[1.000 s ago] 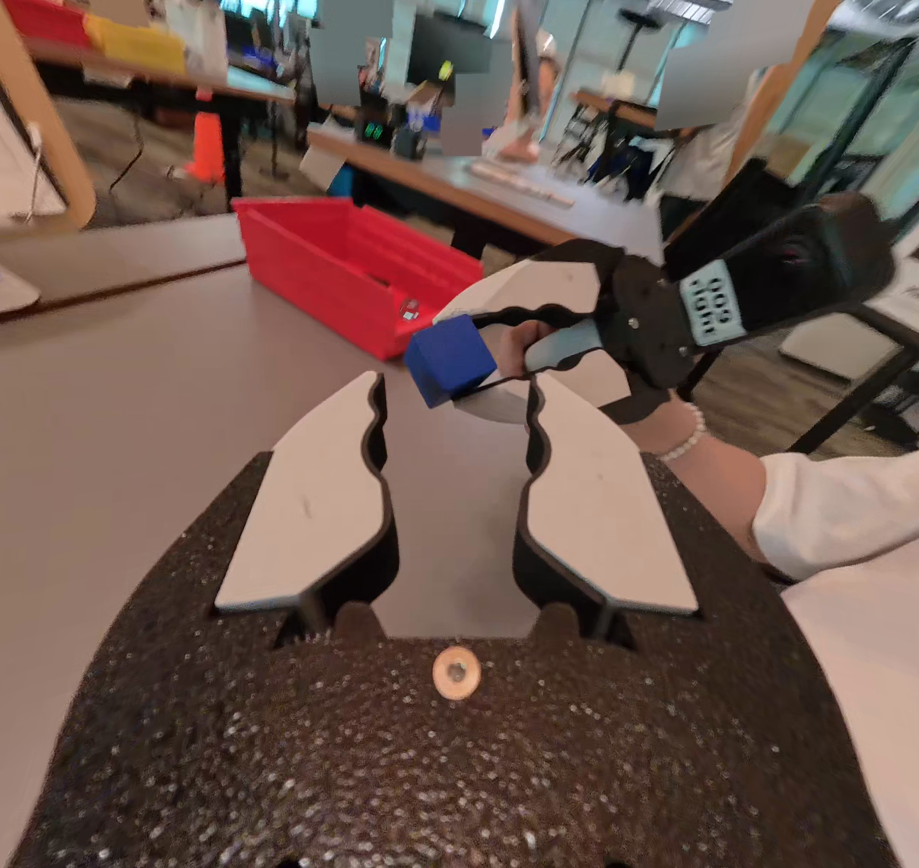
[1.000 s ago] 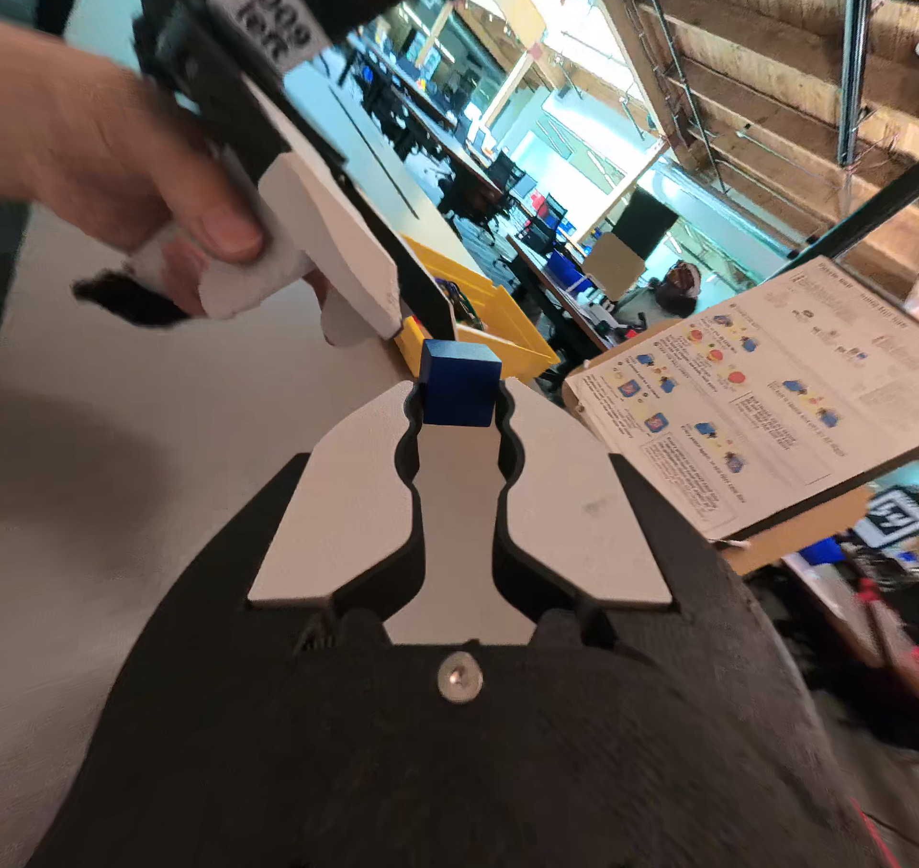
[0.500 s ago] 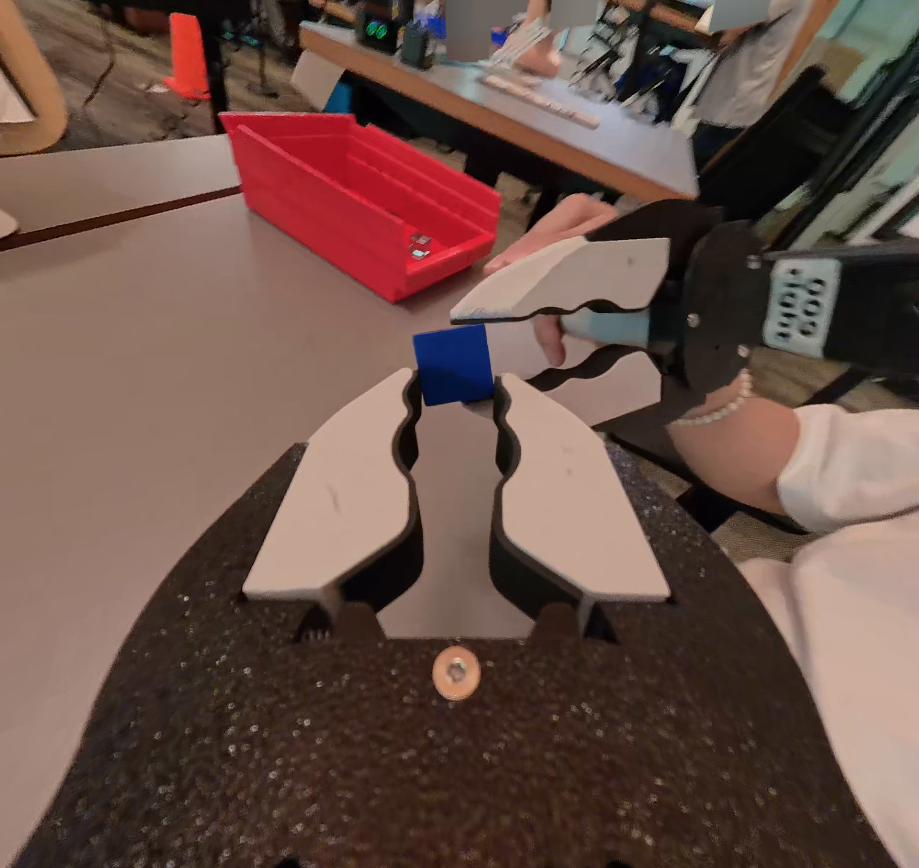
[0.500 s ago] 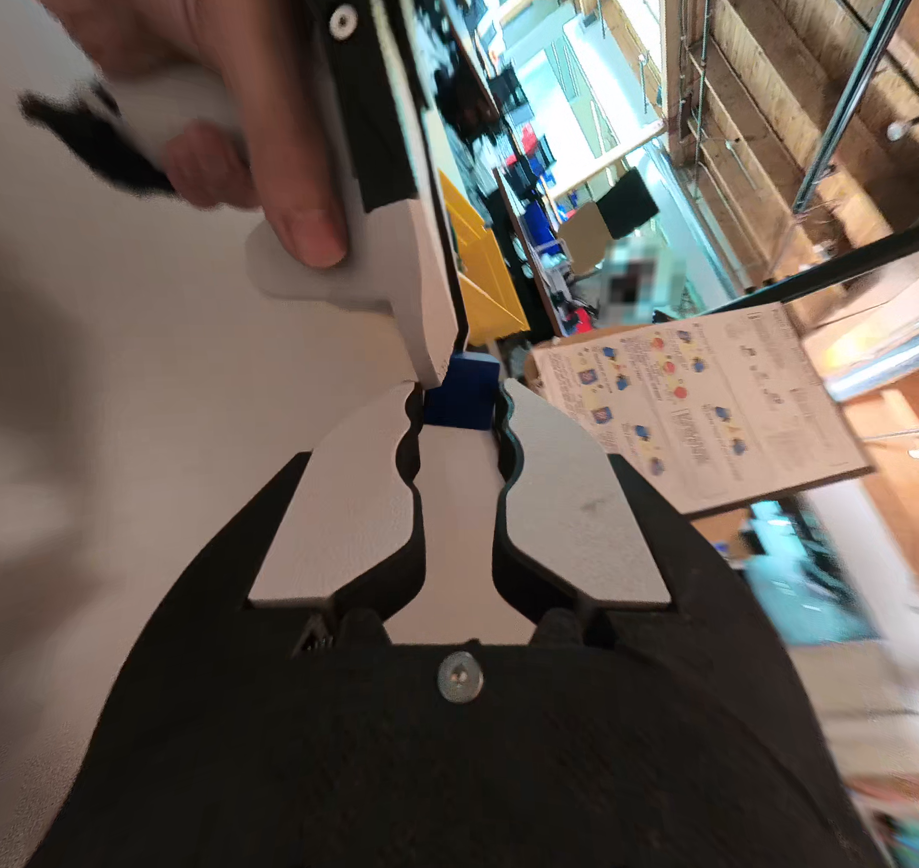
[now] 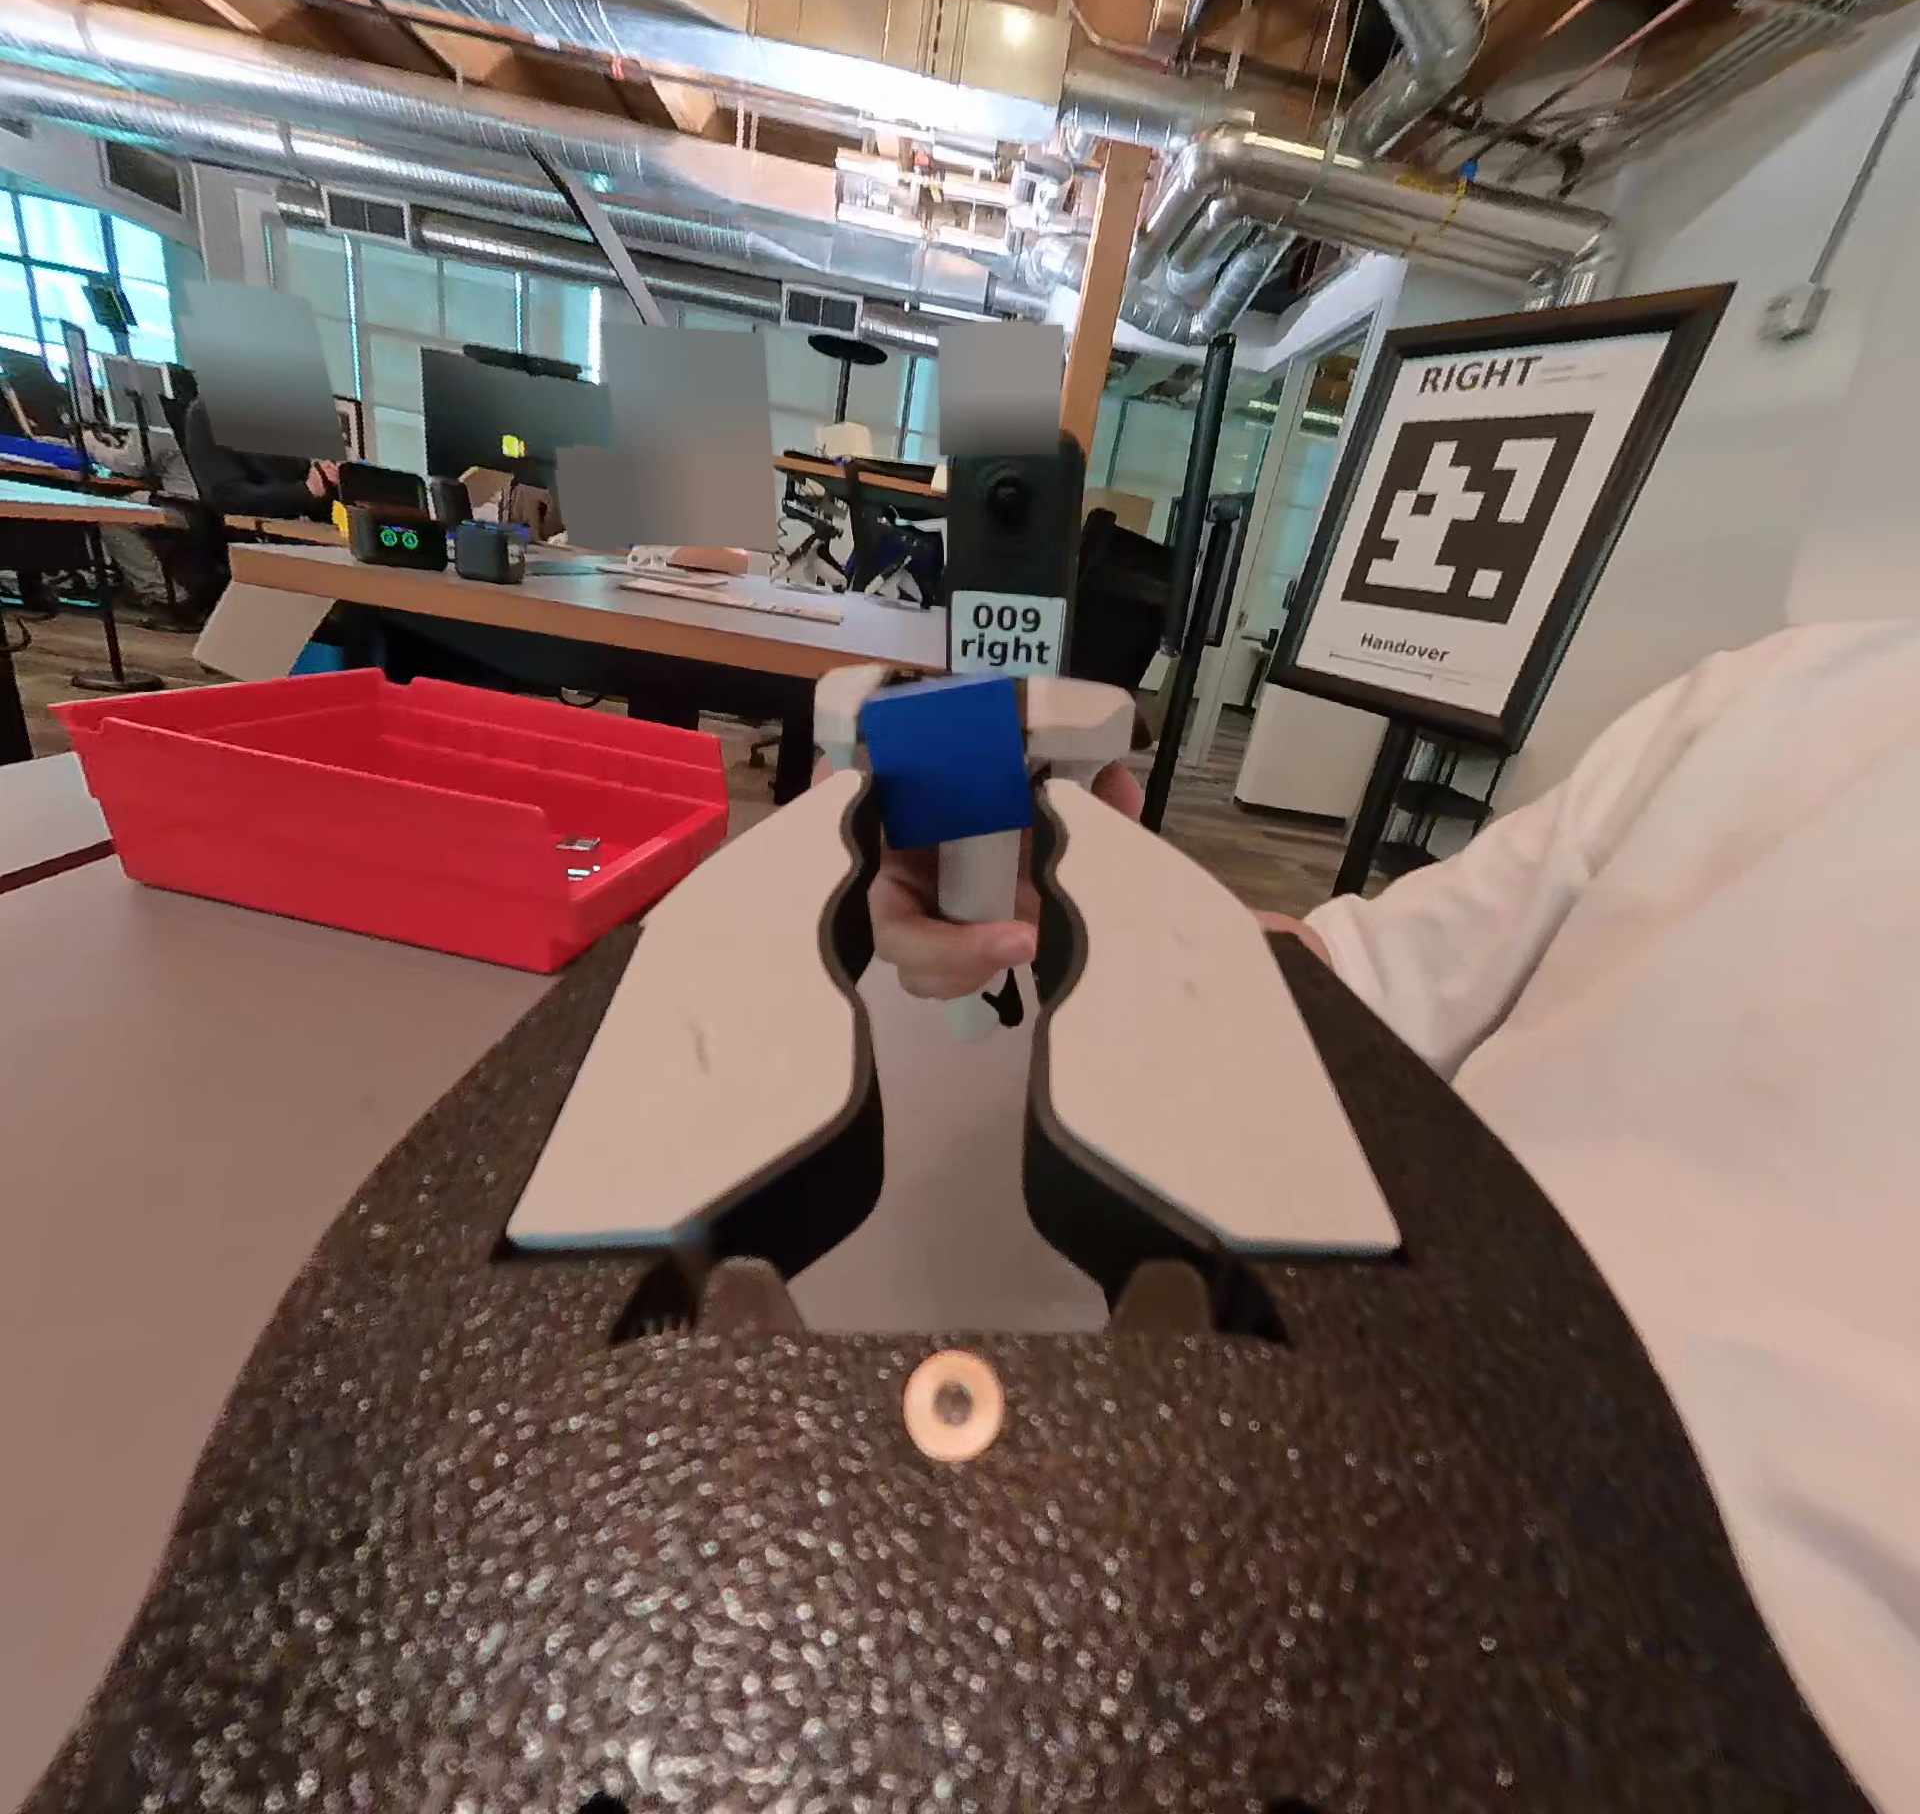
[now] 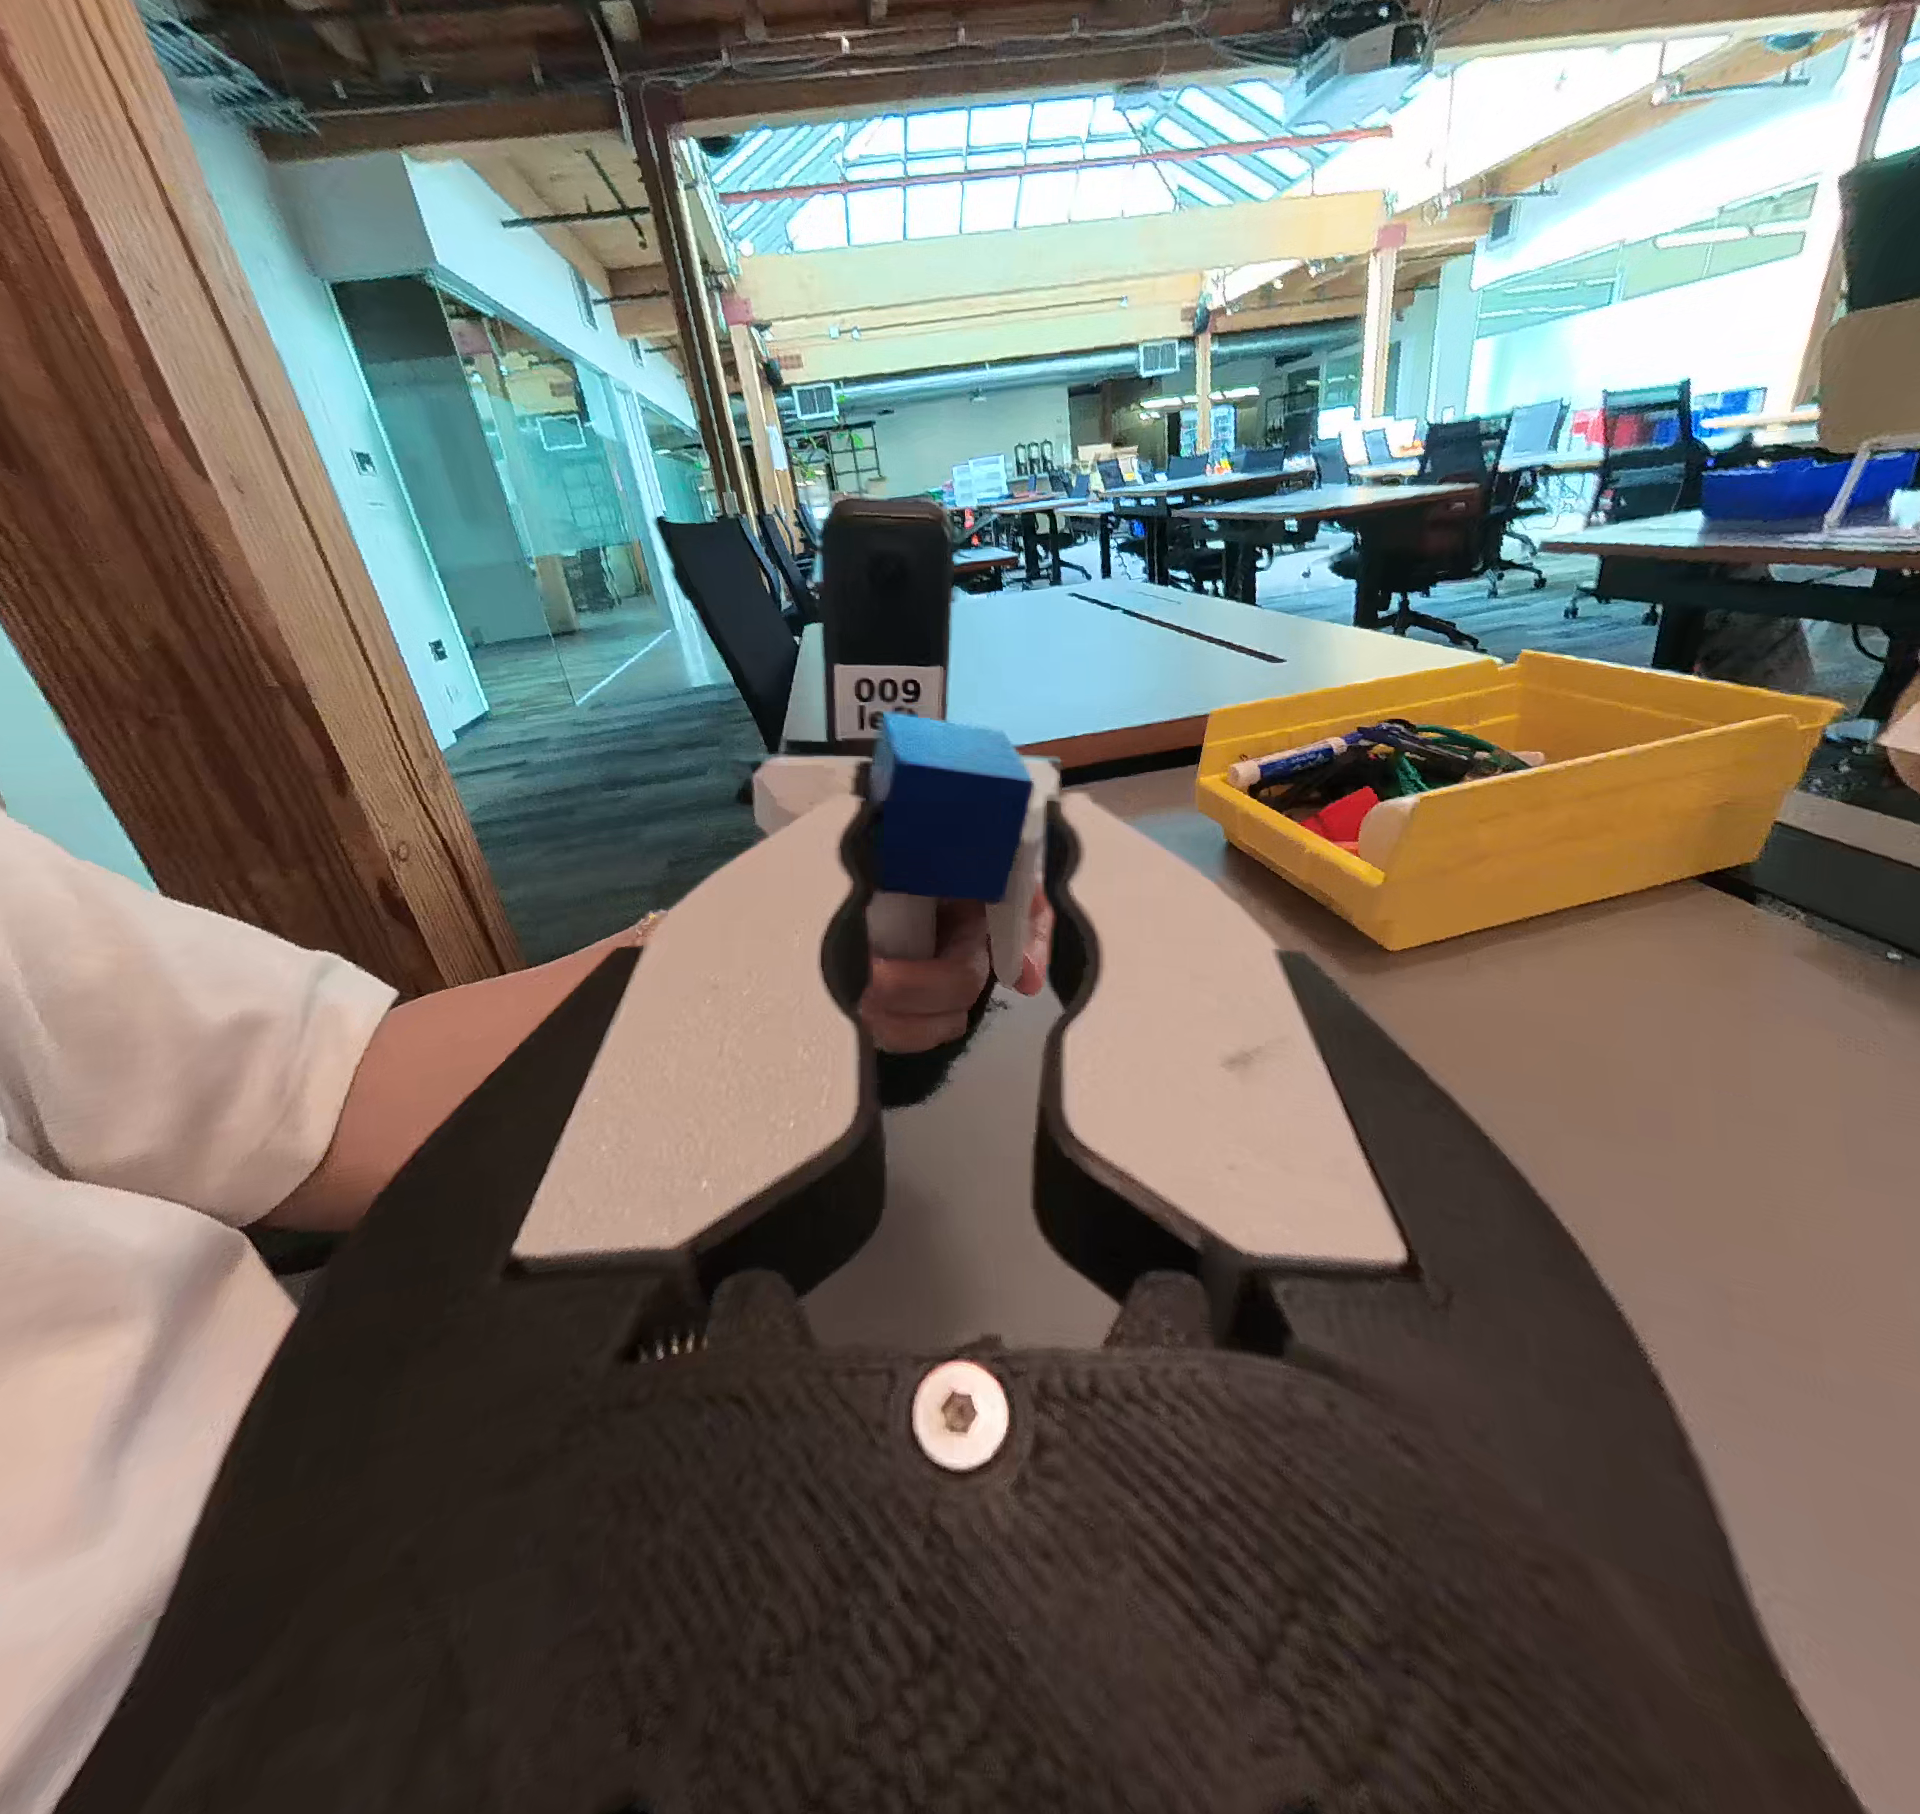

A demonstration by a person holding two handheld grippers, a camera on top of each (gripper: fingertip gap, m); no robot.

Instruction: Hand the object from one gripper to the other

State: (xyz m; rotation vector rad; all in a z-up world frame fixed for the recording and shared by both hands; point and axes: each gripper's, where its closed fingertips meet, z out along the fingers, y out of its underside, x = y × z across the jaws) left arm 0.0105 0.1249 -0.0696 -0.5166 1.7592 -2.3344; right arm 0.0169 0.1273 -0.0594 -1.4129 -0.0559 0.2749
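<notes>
Now the two grippers face each other nose to nose above the grey table (image 5: 208,1089), and the blue cube (image 5: 945,762) sits between them in the air. In the left wrist view, the left gripper (image 5: 945,808) has its jaws narrow, and the cube is caught between its fingertips, a little tilted. One second ago these jaws were wide and the cube was in front of them, apart; half a second ago they were already closed around it.

In the right wrist view, the right gripper (image 6: 953,819) also has narrow jaws with the cube (image 6: 951,819) between the tips. I cannot tell if they press on it or only stand around it. Half a second ago this gripper came toward the left one from the side. Now it is seen from the front, behind the cube, with a hand (image 5: 945,943) on its handle.

Both views are now level, where before they were tilted. A red bin (image 5: 343,808) stands on the table to the left in the left wrist view, and a yellow bin (image 6: 1507,829) with small things inside stands to the right in the right wrist view. A framed sign (image 5: 1486,517) stands behind a white sleeve (image 5: 1662,933).
</notes>
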